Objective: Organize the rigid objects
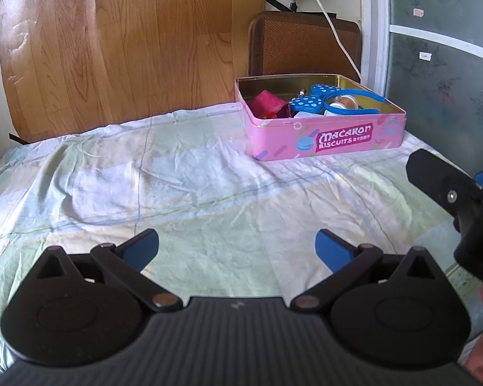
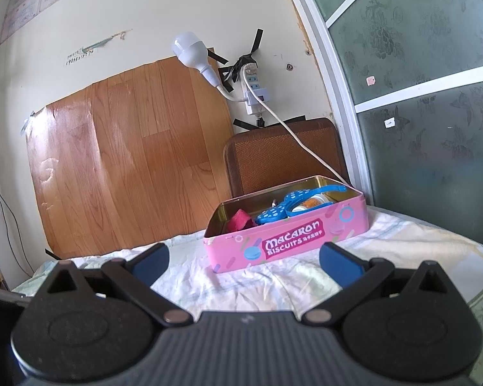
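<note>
An open pink "Macaron Biscuits" tin (image 1: 328, 140) stands on the bed at the far right; it also shows in the right wrist view (image 2: 289, 244). Inside lie a blue polka-dot bow headband (image 1: 309, 101), a dark red object (image 1: 270, 104) and a small jar (image 1: 344, 102). My left gripper (image 1: 238, 246) is open and empty, low over the sheet, well short of the tin. My right gripper (image 2: 244, 259) is open and empty, facing the tin's front wall; part of it shows at the right edge of the left wrist view (image 1: 447, 189).
The bed is covered by a wrinkled pale checked sheet (image 1: 145, 186). A wood-pattern panel (image 1: 128, 41) and a brown woven mat (image 1: 302, 45) lean on the wall behind. A white cable (image 2: 293, 128) hangs from a power strip (image 2: 254, 90) toward the tin. A frosted glass door (image 2: 434, 112) stands at the right.
</note>
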`<state>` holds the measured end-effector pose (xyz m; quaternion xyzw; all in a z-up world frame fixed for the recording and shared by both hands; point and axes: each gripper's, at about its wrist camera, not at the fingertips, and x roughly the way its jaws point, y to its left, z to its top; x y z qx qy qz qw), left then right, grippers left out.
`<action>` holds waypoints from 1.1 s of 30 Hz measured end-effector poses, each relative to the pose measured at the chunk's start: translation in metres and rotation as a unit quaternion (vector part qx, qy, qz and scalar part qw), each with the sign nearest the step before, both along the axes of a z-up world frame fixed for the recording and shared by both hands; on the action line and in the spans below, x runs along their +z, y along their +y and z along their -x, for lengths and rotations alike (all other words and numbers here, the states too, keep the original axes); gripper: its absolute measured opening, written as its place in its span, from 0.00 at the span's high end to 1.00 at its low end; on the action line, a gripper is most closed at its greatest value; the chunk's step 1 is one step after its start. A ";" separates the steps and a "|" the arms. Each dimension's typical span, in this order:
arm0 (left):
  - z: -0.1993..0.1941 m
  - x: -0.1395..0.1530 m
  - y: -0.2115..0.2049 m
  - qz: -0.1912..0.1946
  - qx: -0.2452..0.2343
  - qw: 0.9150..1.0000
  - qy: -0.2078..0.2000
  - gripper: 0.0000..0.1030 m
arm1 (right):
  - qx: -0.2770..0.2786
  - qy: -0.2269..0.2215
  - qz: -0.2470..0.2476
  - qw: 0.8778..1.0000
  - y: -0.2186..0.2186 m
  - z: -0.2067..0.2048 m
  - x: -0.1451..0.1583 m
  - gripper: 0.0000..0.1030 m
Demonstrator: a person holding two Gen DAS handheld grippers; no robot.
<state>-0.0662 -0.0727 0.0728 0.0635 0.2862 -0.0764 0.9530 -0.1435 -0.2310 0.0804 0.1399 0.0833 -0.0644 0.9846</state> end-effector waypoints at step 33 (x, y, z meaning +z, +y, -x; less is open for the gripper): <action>0.006 0.007 0.003 -0.007 0.011 0.999 -0.048 0.00 | -0.003 0.004 -0.003 1.000 -0.001 -0.001 -0.003 0.00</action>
